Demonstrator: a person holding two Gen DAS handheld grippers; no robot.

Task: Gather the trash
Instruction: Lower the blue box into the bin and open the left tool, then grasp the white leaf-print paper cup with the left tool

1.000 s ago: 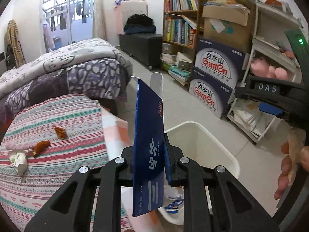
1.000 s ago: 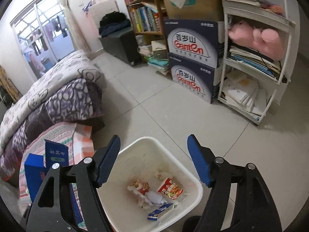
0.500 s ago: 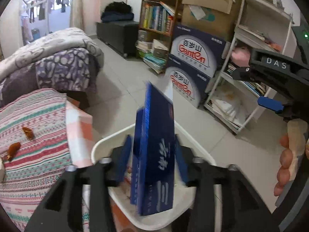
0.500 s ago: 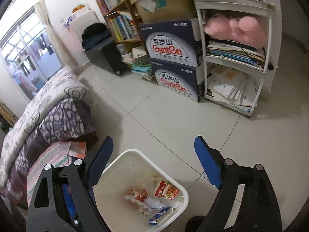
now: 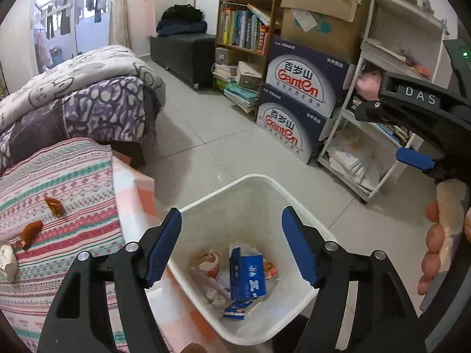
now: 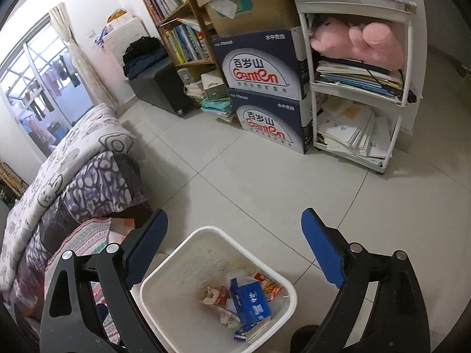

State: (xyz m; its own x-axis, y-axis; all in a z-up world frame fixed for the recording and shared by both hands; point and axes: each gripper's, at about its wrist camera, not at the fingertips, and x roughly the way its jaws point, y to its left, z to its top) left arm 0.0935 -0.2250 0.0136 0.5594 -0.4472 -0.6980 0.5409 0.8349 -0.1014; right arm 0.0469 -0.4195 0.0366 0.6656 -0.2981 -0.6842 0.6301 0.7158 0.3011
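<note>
Inside white bin [image 5: 297,206], blue box [image 5: 246,276]

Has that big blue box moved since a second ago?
Yes. The blue box has gone down out of the left gripper, whose fingers now stand open, into the white bin, where it lies among the other trash beside the striped tablecloth.

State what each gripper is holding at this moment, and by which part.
Nothing. The left gripper and right gripper are both open and empty above the white bin; the blue box lies inside it.
</note>
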